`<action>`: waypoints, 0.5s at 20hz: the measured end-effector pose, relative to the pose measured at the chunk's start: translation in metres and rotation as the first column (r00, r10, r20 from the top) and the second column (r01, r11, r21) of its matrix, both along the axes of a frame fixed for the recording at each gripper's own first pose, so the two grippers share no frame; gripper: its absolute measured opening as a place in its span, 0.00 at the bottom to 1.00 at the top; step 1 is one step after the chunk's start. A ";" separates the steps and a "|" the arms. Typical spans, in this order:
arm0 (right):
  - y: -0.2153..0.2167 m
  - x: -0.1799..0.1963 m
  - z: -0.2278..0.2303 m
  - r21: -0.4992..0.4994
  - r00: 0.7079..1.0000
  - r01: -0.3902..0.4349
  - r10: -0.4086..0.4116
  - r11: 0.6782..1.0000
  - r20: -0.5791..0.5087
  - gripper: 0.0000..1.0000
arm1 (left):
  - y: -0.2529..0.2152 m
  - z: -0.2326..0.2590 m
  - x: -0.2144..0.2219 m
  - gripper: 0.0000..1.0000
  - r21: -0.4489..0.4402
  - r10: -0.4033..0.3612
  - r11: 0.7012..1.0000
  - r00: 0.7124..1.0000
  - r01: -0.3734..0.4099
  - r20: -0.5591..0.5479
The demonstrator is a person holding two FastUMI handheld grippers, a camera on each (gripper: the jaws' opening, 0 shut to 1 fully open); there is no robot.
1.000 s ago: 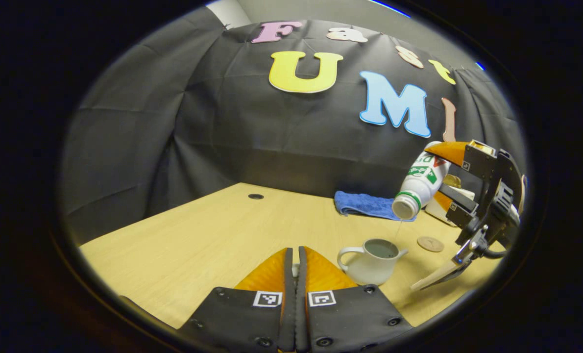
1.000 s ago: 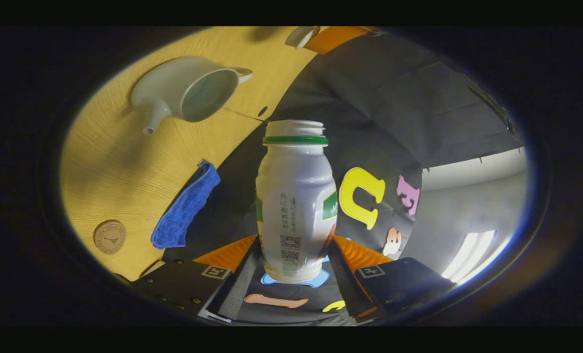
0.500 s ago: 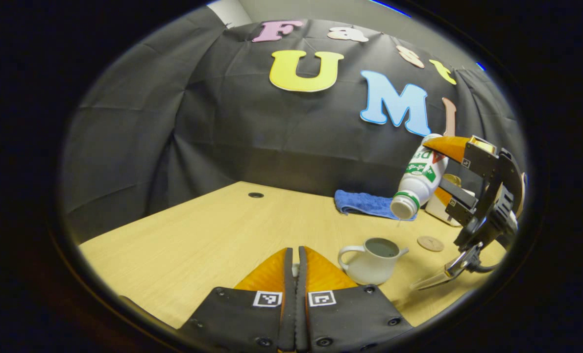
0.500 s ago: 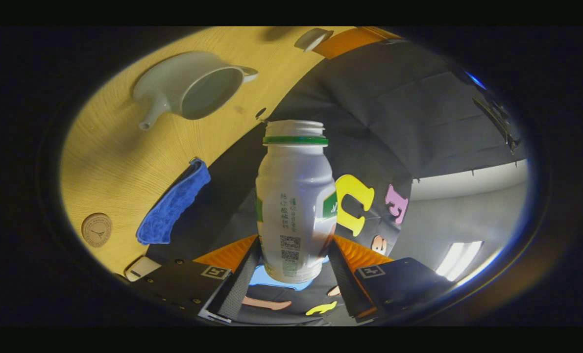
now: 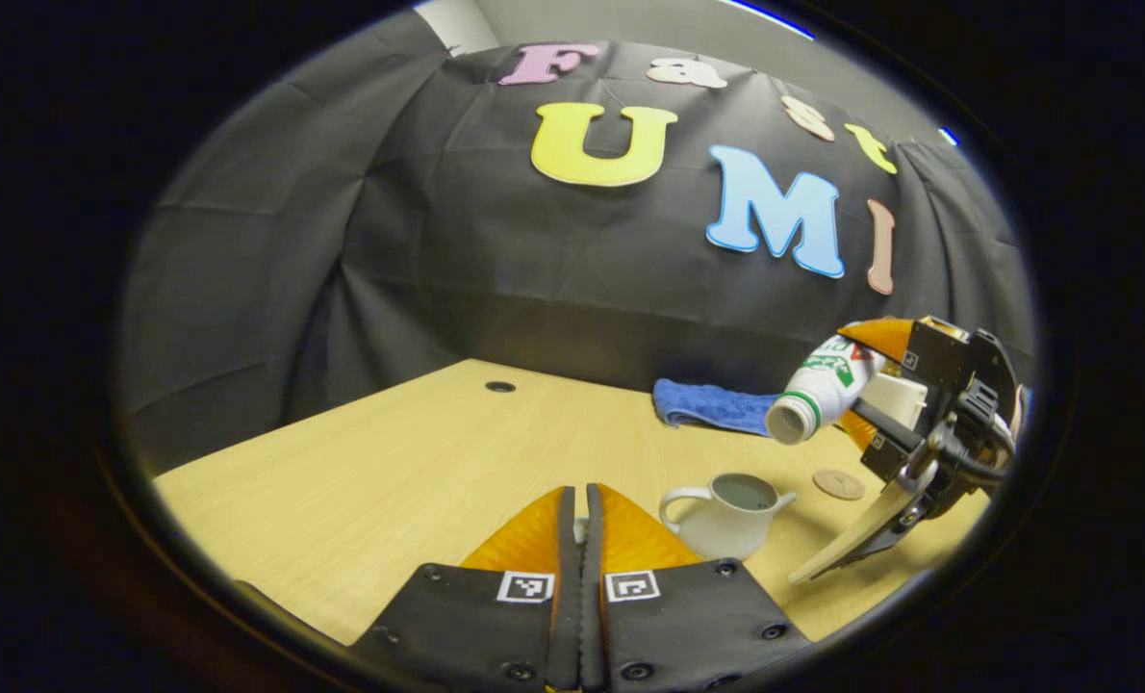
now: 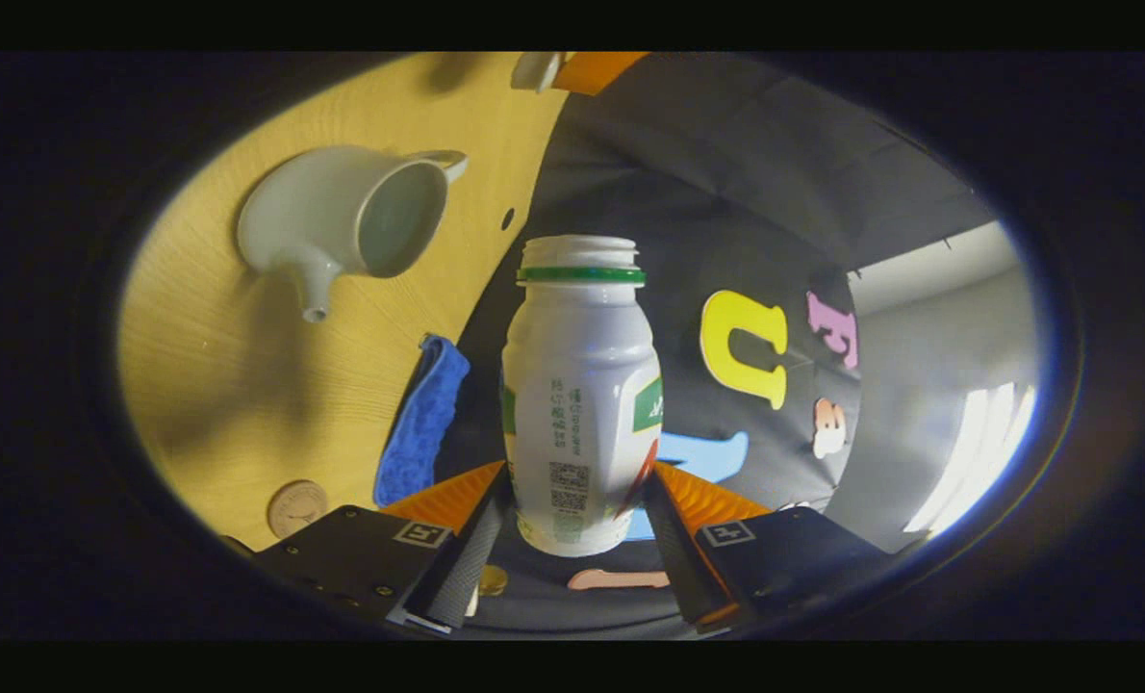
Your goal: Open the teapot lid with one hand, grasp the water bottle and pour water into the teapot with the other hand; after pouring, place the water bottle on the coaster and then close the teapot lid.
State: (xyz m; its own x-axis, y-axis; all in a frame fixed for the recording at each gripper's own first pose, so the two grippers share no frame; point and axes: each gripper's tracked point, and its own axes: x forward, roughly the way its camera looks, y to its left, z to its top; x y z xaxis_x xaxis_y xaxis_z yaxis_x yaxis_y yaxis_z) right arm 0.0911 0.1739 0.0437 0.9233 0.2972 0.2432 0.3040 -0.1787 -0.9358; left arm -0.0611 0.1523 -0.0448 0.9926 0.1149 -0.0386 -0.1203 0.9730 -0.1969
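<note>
The right hand-held gripper (image 6: 577, 520) is clamped on the uncapped water bottle (image 6: 580, 395), tilted near-horizontal above the open teapot (image 5: 726, 505) on the bench (image 5: 419, 472), near the coaster (image 5: 838, 483). The left hand-held gripper (image 5: 580, 525) is pressed together on the teapot lid (image 5: 580, 526).

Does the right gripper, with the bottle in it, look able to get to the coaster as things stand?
Probably yes. The right gripper holds the water bottle tilted above the table, and the coaster lies bare nearby, with the teapot to one side and the blue cloth behind it.
</note>
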 end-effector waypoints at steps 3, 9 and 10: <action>-0.006 0.000 -0.017 0.148 0.994 0.025 -0.008 0.989 -0.111 0.79 | -0.003 0.004 0.001 0.05 -0.002 -0.006 1.000 1.000 0.006 0.007; -0.022 -0.002 -0.038 0.458 0.947 0.124 0.033 0.880 -0.319 0.79 | -0.014 0.018 0.002 0.05 0.016 -0.031 0.999 0.999 0.031 0.028; -0.025 -0.003 -0.039 0.495 0.940 0.139 0.043 0.858 -0.339 0.79 | -0.017 0.022 0.003 0.05 0.019 -0.038 0.999 0.999 0.037 0.035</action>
State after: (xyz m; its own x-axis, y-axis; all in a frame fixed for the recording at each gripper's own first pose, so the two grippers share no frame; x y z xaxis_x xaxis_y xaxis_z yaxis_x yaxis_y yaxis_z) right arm 0.0886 0.1486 0.0046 0.9850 0.1703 0.0287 -0.0312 0.3393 -0.9402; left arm -0.0579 0.1353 -0.0228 0.9970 0.0780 -0.0013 -0.0769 0.9803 -0.1821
